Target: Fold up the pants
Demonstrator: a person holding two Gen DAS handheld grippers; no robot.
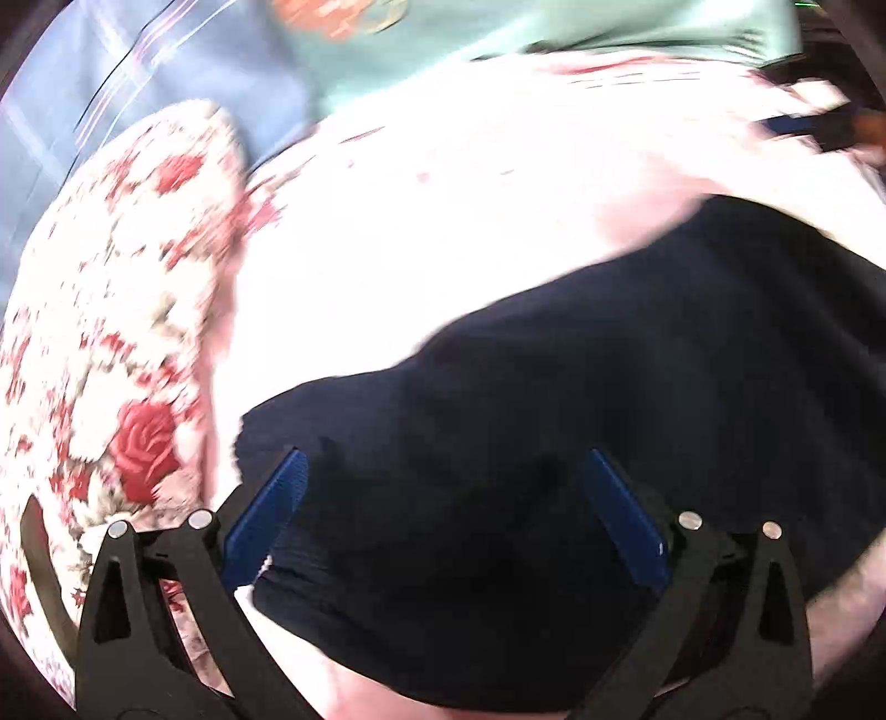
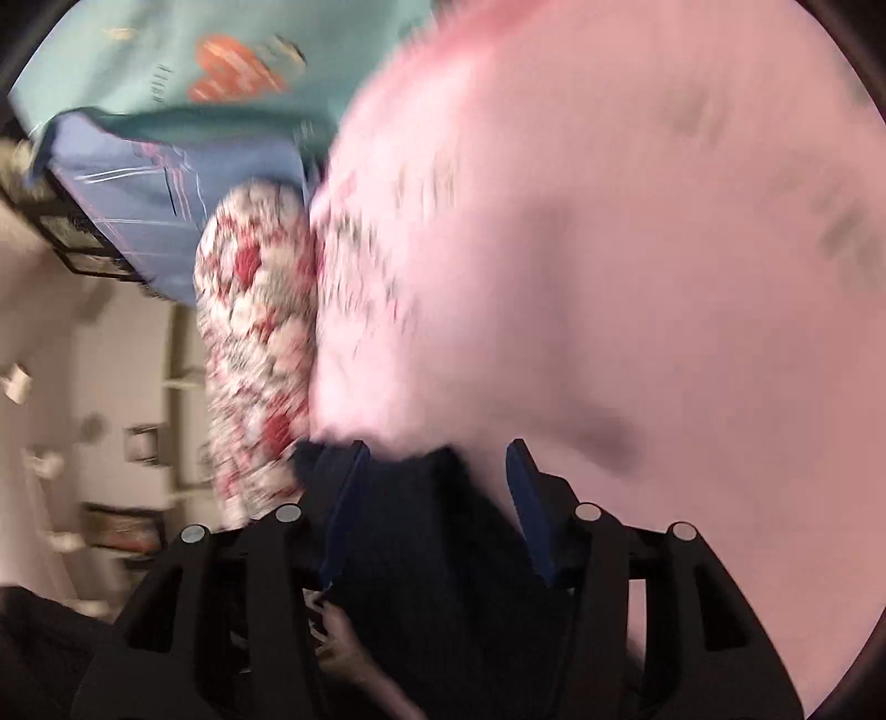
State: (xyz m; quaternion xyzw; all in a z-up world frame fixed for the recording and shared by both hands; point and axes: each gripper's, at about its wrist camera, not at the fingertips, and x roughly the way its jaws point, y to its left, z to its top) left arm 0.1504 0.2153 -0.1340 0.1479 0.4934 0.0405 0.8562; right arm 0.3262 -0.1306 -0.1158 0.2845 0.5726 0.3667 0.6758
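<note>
Pants, dark navy, lie spread over a pale pink bedsheet, and both views are smeared with motion blur. Furthest left sits a pillow printed with red roses, its edge against the sheet; behind it there is a blue striped cloth and a teal cloth with an orange print.

Moving right, the left gripper tilts steeply down over the pants. Its blue fingers are spread wide, with dark fabric filling the space between them; the pads do not appear to press on it.

Further right, the right gripper points more shallowly, toward the rose pillow and the pink sheet. A bunch of the navy fabric rises between its fingers, which stand at a middling gap. The left pad looks to lie against the cloth, but the blur keeps me from telling whether the pair truly pinches it. A hand shows low in that view, beneath the gripper's black frame, partly hidden by it.
</note>
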